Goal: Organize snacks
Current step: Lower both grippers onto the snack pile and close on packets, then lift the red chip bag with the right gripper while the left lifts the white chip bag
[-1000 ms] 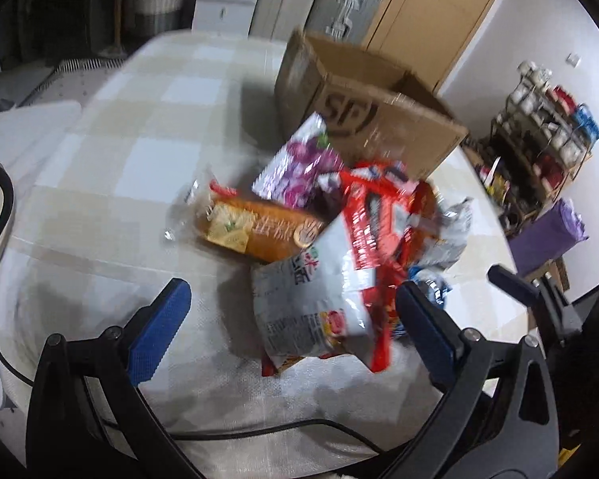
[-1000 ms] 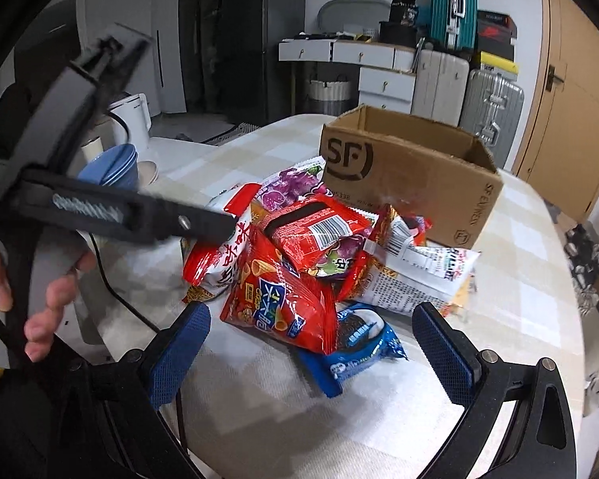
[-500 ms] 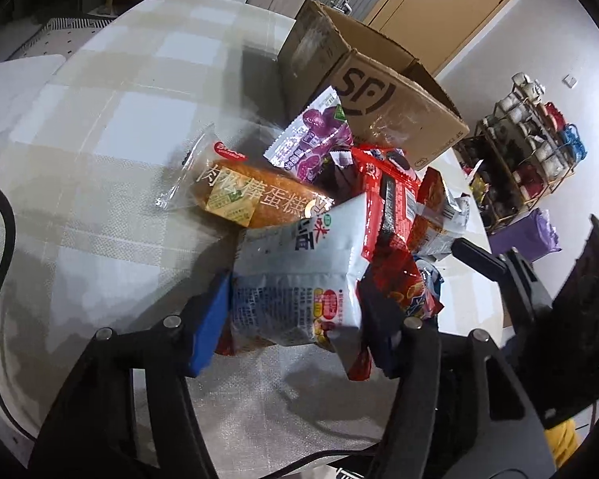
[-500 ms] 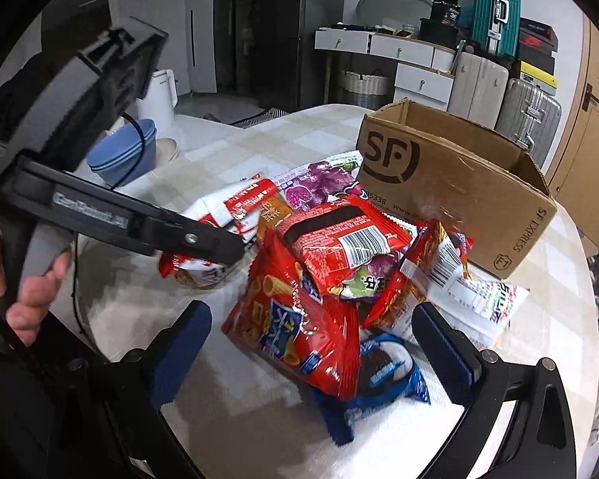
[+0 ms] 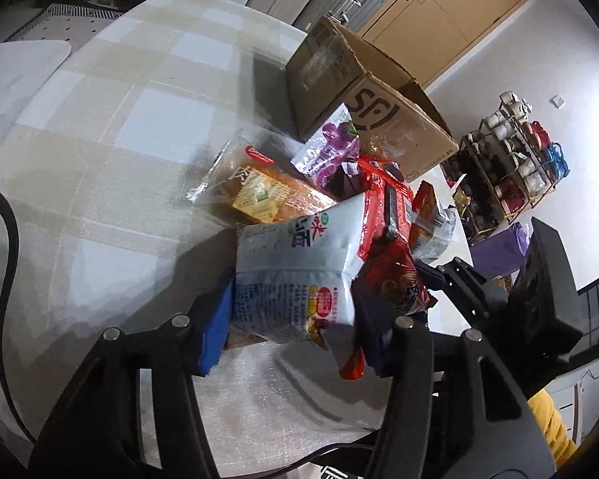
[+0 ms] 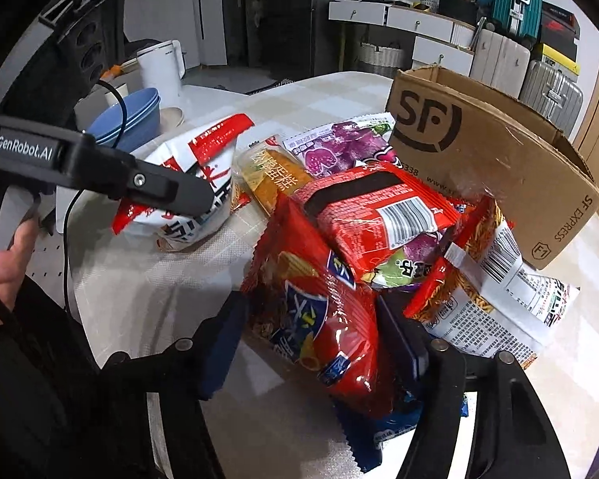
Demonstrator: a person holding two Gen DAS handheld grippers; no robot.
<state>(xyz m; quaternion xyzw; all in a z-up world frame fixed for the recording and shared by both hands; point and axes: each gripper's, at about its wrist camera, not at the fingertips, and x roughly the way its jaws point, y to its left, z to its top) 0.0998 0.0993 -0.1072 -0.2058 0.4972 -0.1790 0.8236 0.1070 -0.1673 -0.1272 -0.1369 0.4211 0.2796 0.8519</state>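
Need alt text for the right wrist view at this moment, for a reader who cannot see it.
The right gripper, its jaws having just closed in, clamps a red crinkly snack bag with blue print at the near edge of a heap of packets on a checked tablecloth. Behind the heap stands an open brown cardboard box; at left, the left gripper grips a white-and-red packet.

Right gripper [image 6: 311, 335] pads against a red chip bag [image 6: 319, 319], cardboard box [image 6: 495, 159] behind.
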